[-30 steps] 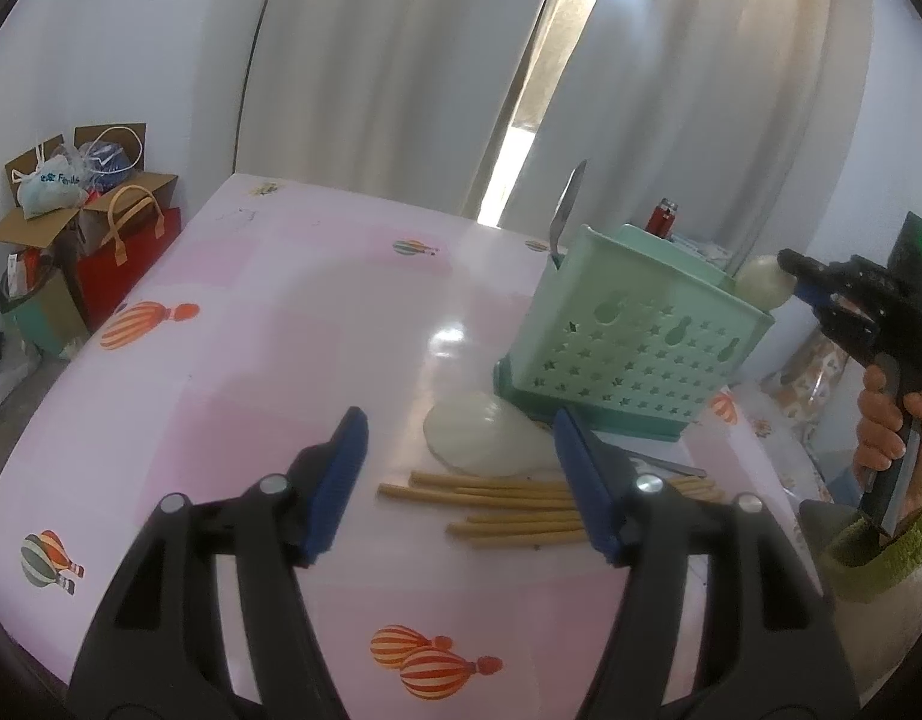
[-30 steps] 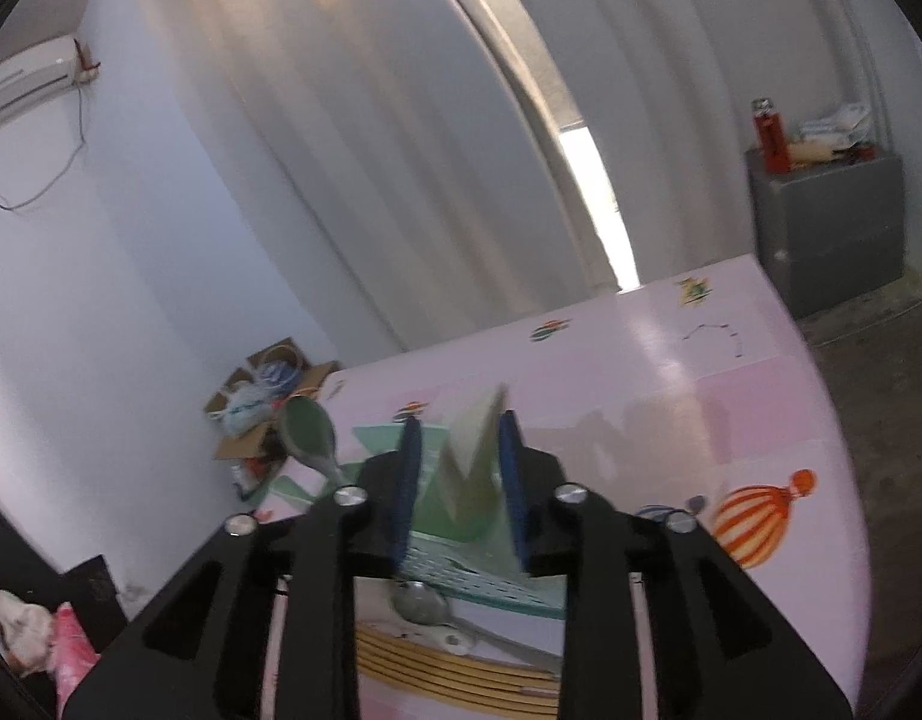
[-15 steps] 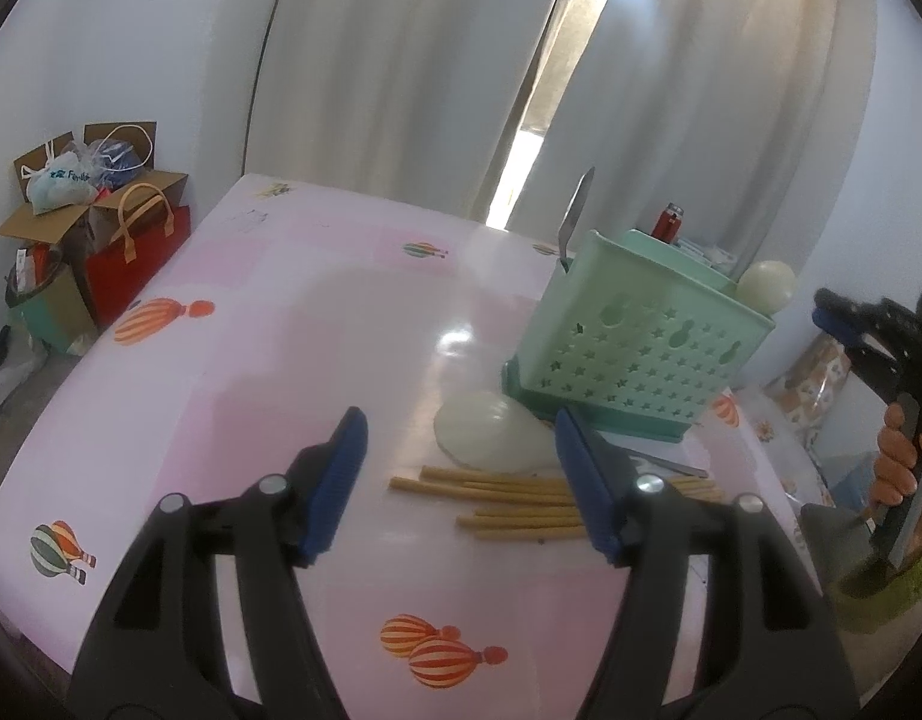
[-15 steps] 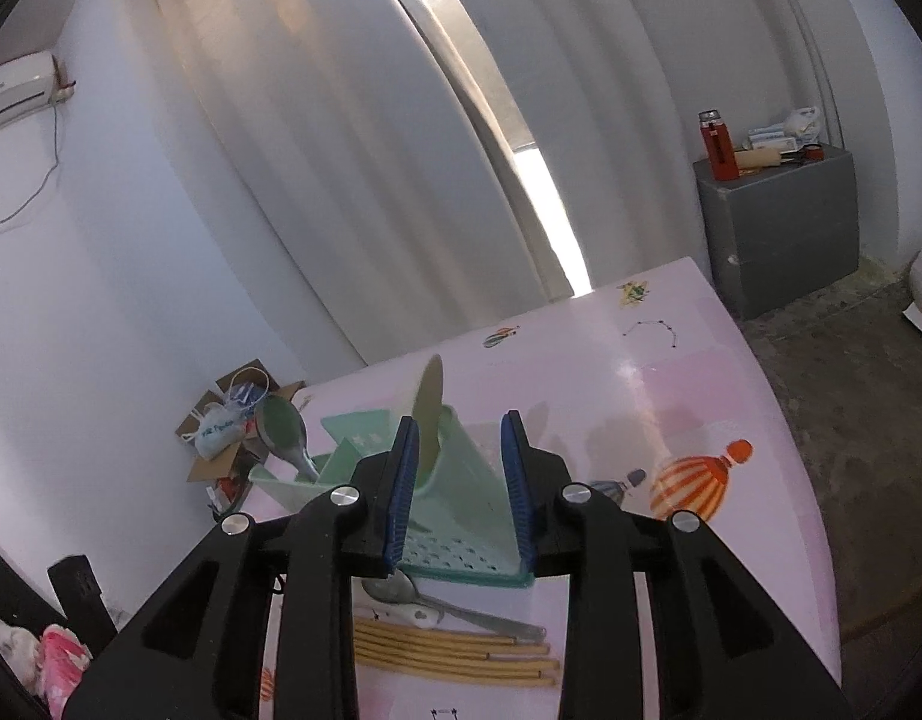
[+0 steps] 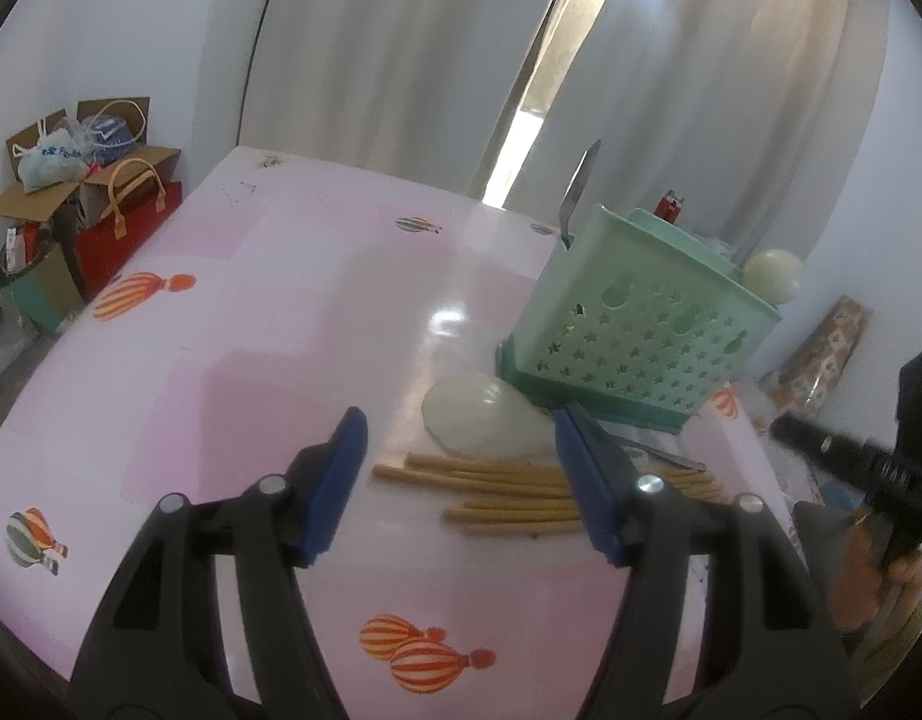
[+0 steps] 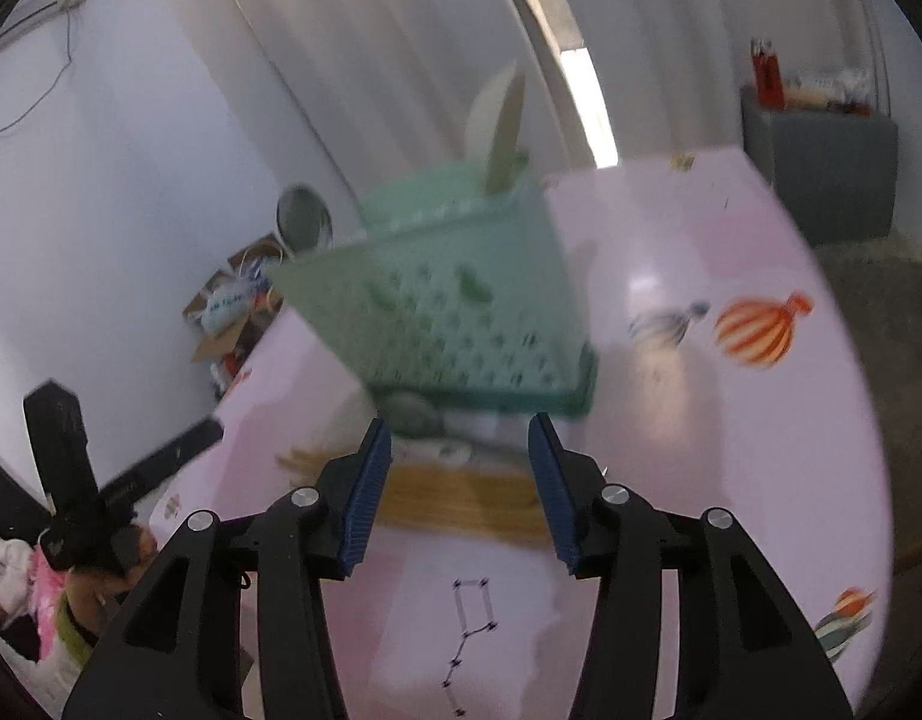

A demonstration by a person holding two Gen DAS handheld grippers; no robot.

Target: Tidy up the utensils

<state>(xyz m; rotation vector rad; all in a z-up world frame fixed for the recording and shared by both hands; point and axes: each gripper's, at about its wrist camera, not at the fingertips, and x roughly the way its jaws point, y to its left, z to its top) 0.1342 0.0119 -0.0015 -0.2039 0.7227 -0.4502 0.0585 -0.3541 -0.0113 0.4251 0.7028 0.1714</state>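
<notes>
Your left gripper [image 5: 461, 480] hangs with its jaws apart and nothing between them, low over the pink table [image 5: 269, 324], likely waiting its turn, aimed at the bundle of wooden chopsticks [image 5: 508, 489] that lies flat just in front of the green basket [image 5: 640, 324]. A pale flat ladle [image 5: 478, 420] rests on the table between the chopsticks and the basket's base, and a metal spoon [image 5: 658, 453] lies beside them, partly hidden by your right-hand pad. Inside the basket a knife [image 5: 577, 186] stands upright at the left corner and a pale spoon [image 6: 502, 120] leans in the right corner, so those two look sorted. Your right gripper [image 6: 461, 480] has just been opening and holds nothing; its jaws now frame the chopsticks, probably your next pick, though that view is blurred
</notes>
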